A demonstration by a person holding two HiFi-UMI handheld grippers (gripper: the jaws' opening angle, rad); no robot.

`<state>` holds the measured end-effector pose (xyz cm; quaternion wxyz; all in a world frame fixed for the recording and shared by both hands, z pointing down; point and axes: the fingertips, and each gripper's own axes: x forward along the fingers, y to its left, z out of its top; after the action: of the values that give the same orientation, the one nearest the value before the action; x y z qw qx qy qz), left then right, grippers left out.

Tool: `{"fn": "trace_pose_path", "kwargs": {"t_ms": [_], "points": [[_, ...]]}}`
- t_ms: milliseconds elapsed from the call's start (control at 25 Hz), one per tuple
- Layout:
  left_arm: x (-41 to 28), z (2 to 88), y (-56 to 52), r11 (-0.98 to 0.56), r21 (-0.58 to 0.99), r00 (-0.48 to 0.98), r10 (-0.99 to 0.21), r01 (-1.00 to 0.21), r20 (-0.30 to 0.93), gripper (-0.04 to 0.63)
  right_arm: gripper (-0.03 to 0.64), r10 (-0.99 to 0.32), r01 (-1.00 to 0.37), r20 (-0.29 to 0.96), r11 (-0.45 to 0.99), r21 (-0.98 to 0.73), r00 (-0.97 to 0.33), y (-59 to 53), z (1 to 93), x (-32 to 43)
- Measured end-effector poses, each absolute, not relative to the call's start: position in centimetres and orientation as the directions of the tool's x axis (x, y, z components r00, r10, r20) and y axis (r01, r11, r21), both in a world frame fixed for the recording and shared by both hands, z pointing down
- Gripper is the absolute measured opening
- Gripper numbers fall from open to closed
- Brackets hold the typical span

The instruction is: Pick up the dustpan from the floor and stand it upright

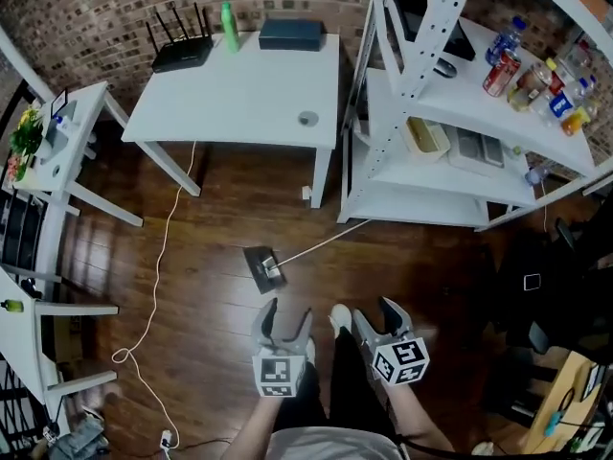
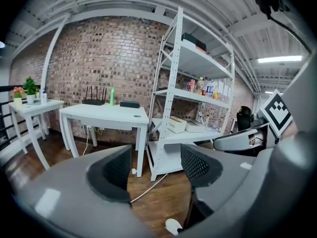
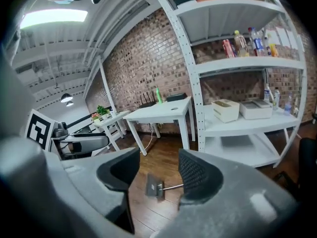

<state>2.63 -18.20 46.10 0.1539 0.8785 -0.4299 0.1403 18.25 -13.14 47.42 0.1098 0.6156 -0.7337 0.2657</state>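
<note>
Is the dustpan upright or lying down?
Lying down. The dustpan rests flat on the floor, its handle stretched along the boards toward the shelf.

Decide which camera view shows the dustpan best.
The head view: the dustpan lies whole on the floor, pan and long handle clear. The right gripper view shows the pan beyond its jaws, handle partly hidden. The left gripper view shows only a stretch of handle.
</note>
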Motion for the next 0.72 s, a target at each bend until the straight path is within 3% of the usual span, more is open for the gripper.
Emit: {"fn": "trace_pose_path", "kwargs": {"t_ms": [440,720], "points": [[6.9,60.9,-25.8,-0.508,0.192,0.53,-0.691,-0.84,0.491,0.316,0.222,-0.783,-0.943,0.561,0.097,-0.317,-0.269,-22.2,63.0,24.1],[10.1,74.0,-30.7,-0.566,0.17,0.564,-0.651,-0.807,0.509,0.321,0.221,-0.766,-0.941,0.578,0.098,-0.325,-0.28,-27.1,77.7,27.6]]}}
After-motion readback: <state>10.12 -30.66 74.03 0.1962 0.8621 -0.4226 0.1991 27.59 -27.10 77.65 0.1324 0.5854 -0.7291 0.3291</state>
